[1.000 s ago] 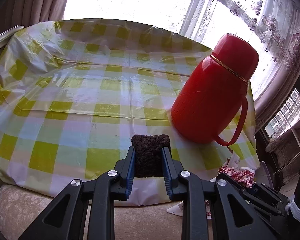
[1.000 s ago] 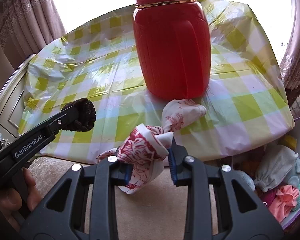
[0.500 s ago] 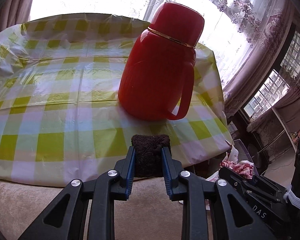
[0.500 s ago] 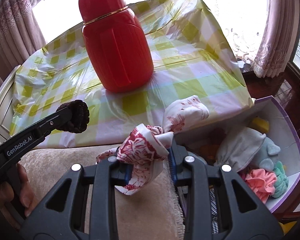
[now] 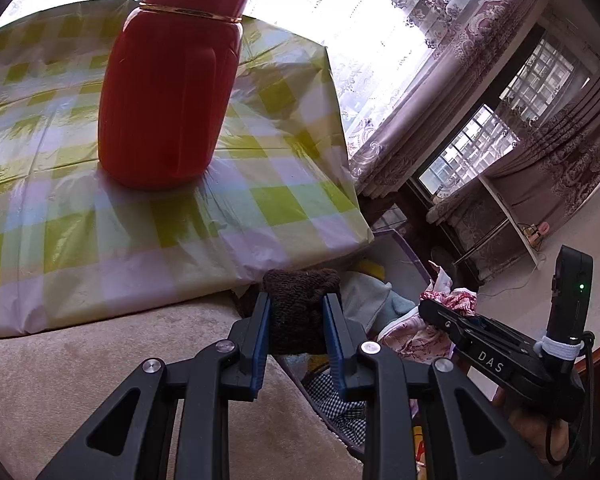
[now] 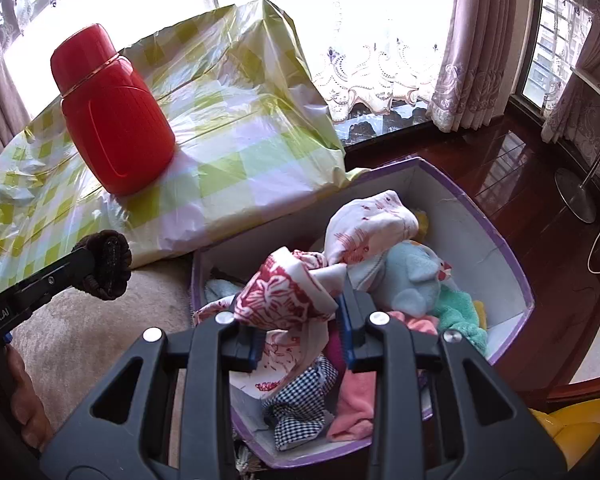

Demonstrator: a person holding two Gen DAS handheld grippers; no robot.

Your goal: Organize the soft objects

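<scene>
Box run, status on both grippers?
Left gripper shut on brown knit, short of box. Right gripper shut on red-print cloth, over box. Nothing in the way.

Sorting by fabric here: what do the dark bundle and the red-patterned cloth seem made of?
Dark bundle: looks like knitted wool or acrylic yarn, fuzzy and matte, ribbed loops showing. Red-patterned cloth: seems thin woven cotton, matte and printed, folding limply; the fibre itself is uncertain.

Between the left jaws sits a dark brown knitted cloth [image 5: 298,312], coarse and matt. Between the right jaws hangs a red-and-white printed cotton cloth [image 6: 288,300], soft and matt. Beyond both, a glossy red plastic flask [image 5: 168,92] stands on shiny yellow-checked plastic sheeting [image 5: 260,184].
</scene>
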